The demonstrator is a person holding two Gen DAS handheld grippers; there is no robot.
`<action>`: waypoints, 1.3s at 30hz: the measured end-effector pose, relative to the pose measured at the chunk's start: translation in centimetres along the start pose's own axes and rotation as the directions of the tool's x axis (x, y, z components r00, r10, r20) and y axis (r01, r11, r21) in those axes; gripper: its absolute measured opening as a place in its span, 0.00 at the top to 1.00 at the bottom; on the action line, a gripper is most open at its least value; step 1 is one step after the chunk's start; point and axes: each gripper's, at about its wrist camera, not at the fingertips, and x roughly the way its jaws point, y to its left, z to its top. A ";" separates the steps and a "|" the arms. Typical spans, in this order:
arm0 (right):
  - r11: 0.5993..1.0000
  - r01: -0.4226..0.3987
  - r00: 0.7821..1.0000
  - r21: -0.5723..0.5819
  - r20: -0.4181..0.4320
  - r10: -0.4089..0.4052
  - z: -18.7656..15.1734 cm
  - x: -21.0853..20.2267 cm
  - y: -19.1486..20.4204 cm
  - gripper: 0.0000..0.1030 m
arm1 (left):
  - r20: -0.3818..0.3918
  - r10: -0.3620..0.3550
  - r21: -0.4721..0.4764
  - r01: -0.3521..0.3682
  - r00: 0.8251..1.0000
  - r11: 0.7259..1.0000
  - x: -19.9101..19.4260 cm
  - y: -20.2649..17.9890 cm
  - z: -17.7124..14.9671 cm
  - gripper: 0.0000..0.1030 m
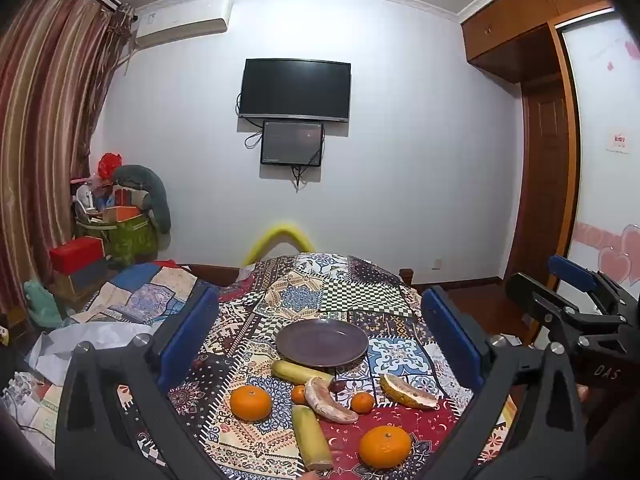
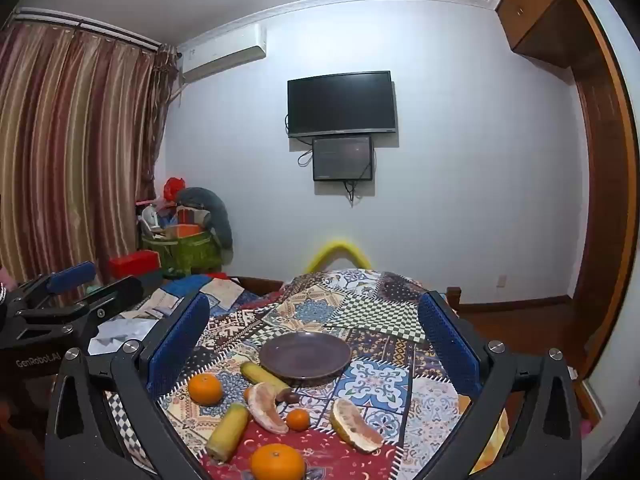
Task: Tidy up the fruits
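Task looks unstarted, judging by the layout: every fruit sits loose on the patchwork cloth (image 1: 352,300), none gathered.

Container: one dark plate (image 1: 322,343), round and shallow. Nothing in it. No other dish or bowl in either view.

Fruit, all on the near side of the plate:
- Pale yellow cylinder piece (image 1: 298,372), possibly a banana or cane section, lying just beside the plate's near rim; touching or not, cannot tell.
- Second yellow cylinder piece (image 1: 311,437), further toward the cameras, well apart from the plate.
- Pomelo-like segment (image 1: 326,400), peeled and pinkish, near side of the plate, centre of the cluster.
- Second pomelo wedge with rind (image 1: 406,391), near-right of the plate.
- Large orange (image 1: 251,402), near-left of the plate.
- Another large orange (image 1: 384,446), farthest from the plate, toward the cameras.
- Small mandarin (image 1: 362,402) between the two pomelo pieces; another small mandarin (image 1: 298,394) partly hidden behind the peeled segment.
- Small dark fruit (image 1: 338,386) just beside the peeled segment; kind unclear.

Left gripper (image 1: 320,336): fingers spread wide, nothing between them, held above the cloth and framing the plate.
Right gripper (image 2: 314,344): likewise spread wide and carrying nothing.

Remaining, as judged: all nine pieces are left to move, presumably onto the plate.
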 end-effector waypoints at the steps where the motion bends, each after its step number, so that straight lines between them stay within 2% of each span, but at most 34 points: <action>1: 1.000 0.001 1.000 -0.002 -0.001 -0.001 0.0 0.0 0.0 0.00 | 0.000 0.001 0.003 -0.001 1.000 1.000 0.0 0.0 0.0 0.00; 39: 1.000 -0.012 1.000 0.002 -0.006 0.012 0.3 -0.1 0.3 0.00 | -0.003 -0.017 0.014 0.017 1.000 1.000 0.1 0.1 -0.1 0.00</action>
